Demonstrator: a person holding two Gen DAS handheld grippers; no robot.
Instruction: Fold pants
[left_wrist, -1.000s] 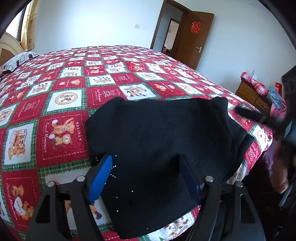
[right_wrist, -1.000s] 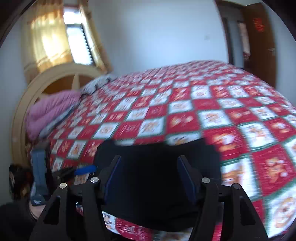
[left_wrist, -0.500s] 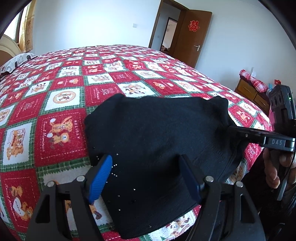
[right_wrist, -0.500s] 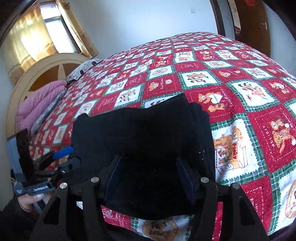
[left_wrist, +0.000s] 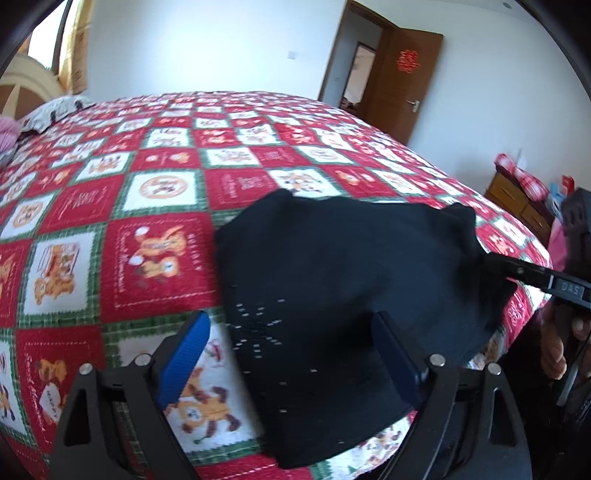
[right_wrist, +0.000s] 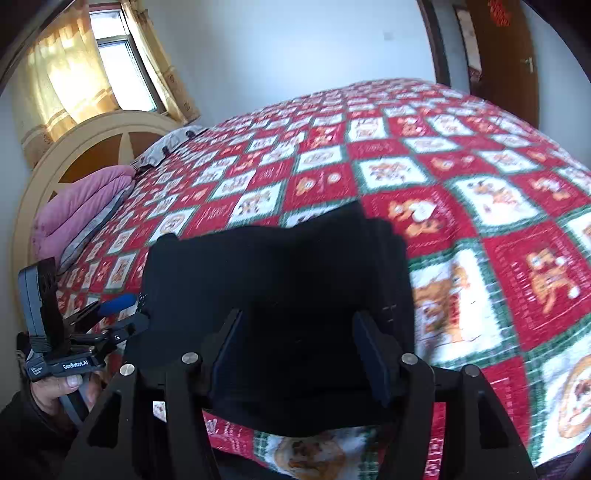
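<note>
Left gripper (left_wrist: 291, 354): jaws spread wide, nothing between the pads. Its blue left finger (left_wrist: 183, 360) sits over the quilt; its right finger lies over dark cloth. Directly ahead of and beneath this claw lie the black pants (left_wrist: 347, 280), folded into a compact bundle at the near edge of the bed, with small pale flecks on the near portion.

Right gripper (right_wrist: 301, 354): jaws likewise spread, holding nothing, both fingers above the pants (right_wrist: 280, 280). The bundle extends forward from this claw and hangs slightly over the bed edge below it.

Each claw appears at the other's side, at the bundle's margin; contact with the cloth cannot be confirmed.

Beyond the pants, the red, white and green patchwork quilt (left_wrist: 155, 192) covers the bed. Farther out: a brown door (left_wrist: 402, 77) and, left of the right claw, a pink pillow (right_wrist: 81, 218) against a curved headboard (right_wrist: 92, 147).
</note>
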